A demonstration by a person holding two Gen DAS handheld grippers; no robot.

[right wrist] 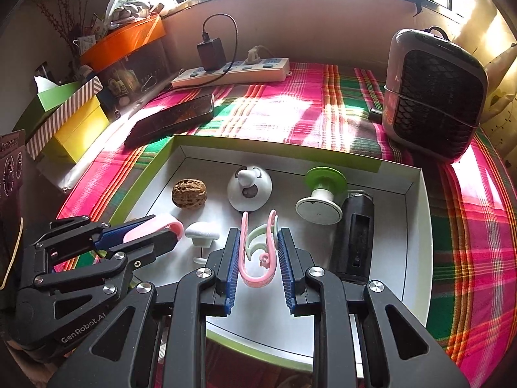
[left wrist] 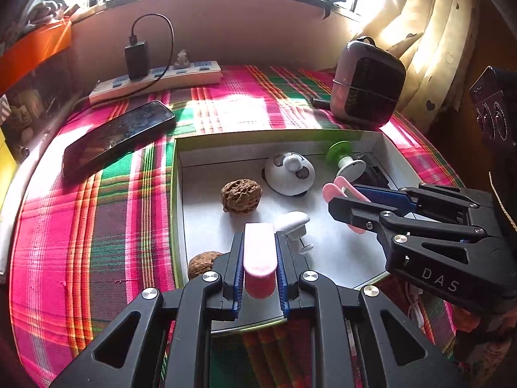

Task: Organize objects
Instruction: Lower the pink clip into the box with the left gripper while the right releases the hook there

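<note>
A shallow white box with a green rim [left wrist: 176, 174] [right wrist: 420, 226] lies on the plaid cloth. My left gripper [left wrist: 259, 242] [right wrist: 168, 231] is shut on a pink clip [left wrist: 259, 252] [right wrist: 155, 226] above the box's near left part. My right gripper [right wrist: 258, 236] [left wrist: 339, 200] is shut on a pink U-shaped clip [right wrist: 258, 278] [left wrist: 342, 187] over the box's middle. In the box lie a walnut [left wrist: 240, 195] [right wrist: 189, 193], a white face-shaped dome [left wrist: 290, 173] [right wrist: 248, 187], a green-and-white spool [left wrist: 344, 160] [right wrist: 321, 194], a white knob [left wrist: 294, 226] [right wrist: 202, 232] and a black device [right wrist: 355, 236]. A second walnut [left wrist: 202, 263] sits by my left fingers.
A phone [left wrist: 116, 135] [right wrist: 171, 119] lies on the cloth left of the box. A power strip [left wrist: 155, 80] [right wrist: 232, 72] with a charger runs along the back wall. A small heater [left wrist: 366, 84] [right wrist: 433, 97] stands at the back right. Boxes [right wrist: 71, 119] stand at the left.
</note>
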